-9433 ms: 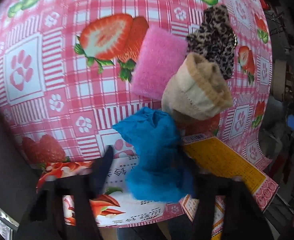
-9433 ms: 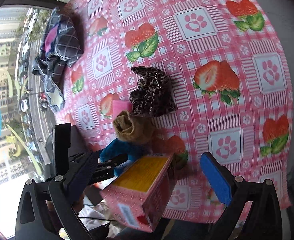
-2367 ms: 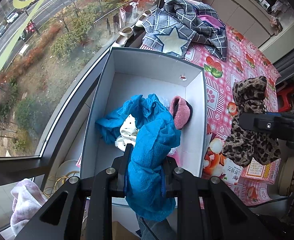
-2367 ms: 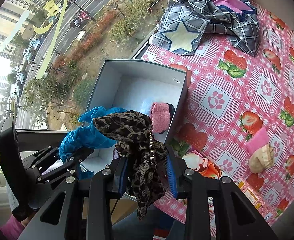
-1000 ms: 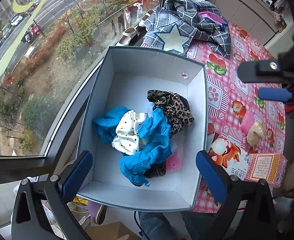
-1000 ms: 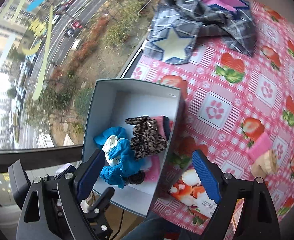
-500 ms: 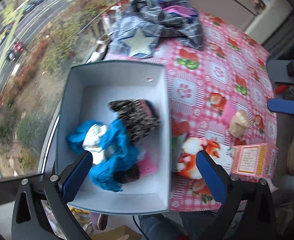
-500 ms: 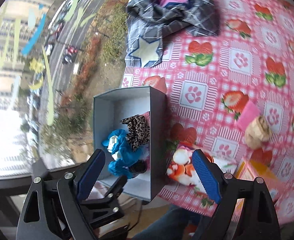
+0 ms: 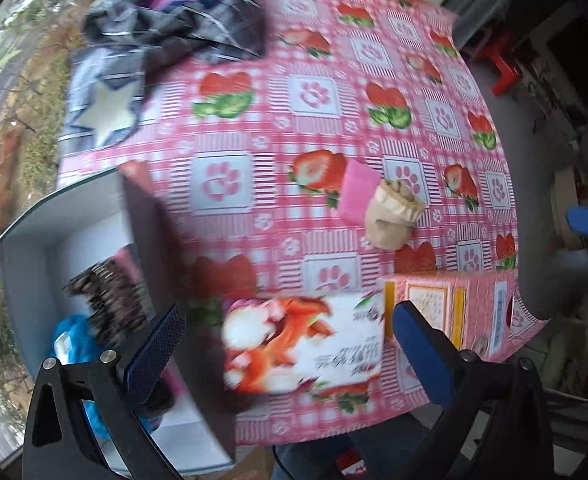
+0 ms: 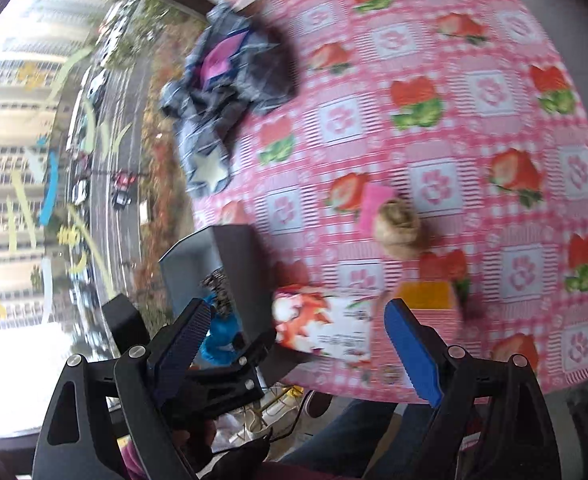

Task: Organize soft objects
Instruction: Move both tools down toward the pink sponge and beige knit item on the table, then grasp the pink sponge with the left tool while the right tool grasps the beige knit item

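Hovering: both grippers empty, spread wide.

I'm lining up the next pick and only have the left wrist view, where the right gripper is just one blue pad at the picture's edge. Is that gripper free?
Observer: Yes. In the right wrist view the right gripper stands open with nothing between its pads.
Operator: What does it face?
Observer: The yellow-topped carton shows just above its right pad. The beige sock lies beyond that, against the pink sponge.
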`<state>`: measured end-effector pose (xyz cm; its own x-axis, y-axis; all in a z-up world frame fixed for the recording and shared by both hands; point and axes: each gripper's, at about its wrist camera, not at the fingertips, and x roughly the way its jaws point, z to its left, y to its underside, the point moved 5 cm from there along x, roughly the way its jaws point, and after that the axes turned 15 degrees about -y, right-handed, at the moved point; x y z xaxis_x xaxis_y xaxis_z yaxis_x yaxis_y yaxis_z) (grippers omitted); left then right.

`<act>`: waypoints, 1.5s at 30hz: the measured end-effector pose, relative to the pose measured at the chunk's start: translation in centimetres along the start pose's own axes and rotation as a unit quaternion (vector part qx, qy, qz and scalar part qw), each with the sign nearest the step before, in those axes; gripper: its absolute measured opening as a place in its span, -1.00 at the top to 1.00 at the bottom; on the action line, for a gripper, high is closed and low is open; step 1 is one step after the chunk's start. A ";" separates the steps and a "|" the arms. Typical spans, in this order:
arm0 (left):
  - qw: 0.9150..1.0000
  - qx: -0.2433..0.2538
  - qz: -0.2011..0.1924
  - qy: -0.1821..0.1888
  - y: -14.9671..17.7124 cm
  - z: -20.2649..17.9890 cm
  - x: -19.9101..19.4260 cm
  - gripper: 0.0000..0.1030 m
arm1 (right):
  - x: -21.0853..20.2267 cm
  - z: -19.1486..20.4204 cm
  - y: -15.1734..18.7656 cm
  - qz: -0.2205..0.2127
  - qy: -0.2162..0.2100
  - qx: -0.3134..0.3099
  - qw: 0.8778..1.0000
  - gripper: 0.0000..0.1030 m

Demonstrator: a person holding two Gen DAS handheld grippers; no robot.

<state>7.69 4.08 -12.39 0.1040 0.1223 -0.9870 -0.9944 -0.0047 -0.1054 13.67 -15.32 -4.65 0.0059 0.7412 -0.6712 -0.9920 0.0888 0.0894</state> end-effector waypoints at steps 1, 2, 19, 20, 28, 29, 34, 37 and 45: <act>1.000 0.007 0.005 0.000 -0.7 -0.7 0.5 -1.00 | -0.4 -1.0 -0.1 -0.004 0.004 0.007 1.000 -0.75; 1.000 0.014 0.009 -0.004 -1.4 -1.3 1.1 -1.00 | -0.8 -1.9 -0.3 -0.007 0.008 0.015 1.000 -0.75; 0.990 0.119 0.069 -0.040 -8.3 -9.8 11.8 -1.00 | -3.1 -14.7 -1.5 -0.002 0.031 0.114 0.993 -0.75; 0.990 0.120 0.070 -0.030 -8.4 -10.5 11.9 -1.00 | -3.0 -15.2 -1.6 -0.001 0.032 0.118 0.992 -0.75; 0.991 0.126 0.036 0.006 -9.3 -13.3 10.0 -1.00 | -2.3 -16.9 -2.4 0.011 0.029 0.129 0.991 -0.75; 0.992 0.117 0.039 0.004 -9.3 -12.6 10.0 -1.00 | -2.2 -16.8 -2.6 0.011 0.030 0.127 0.991 -0.75; 0.992 0.103 0.070 -0.028 -8.4 -9.5 12.3 -1.00 | -2.0 -17.6 -2.9 0.013 0.031 0.127 0.991 -0.75; 0.991 0.103 0.083 -0.020 -7.8 -9.7 13.3 -1.00 | -1.5 -18.3 -2.7 0.018 0.033 0.135 0.990 -0.75; 0.989 0.089 0.088 -0.078 -7.2 -7.7 15.4 -1.00 | 0.5 -18.0 -3.1 0.045 0.064 0.102 0.992 -0.75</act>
<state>16.64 -1.65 -27.76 -0.0609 0.2870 -0.9560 -0.9858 0.1329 0.1027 14.47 -27.26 -18.50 -0.1110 0.6630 -0.7403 -0.9415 0.1682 0.2919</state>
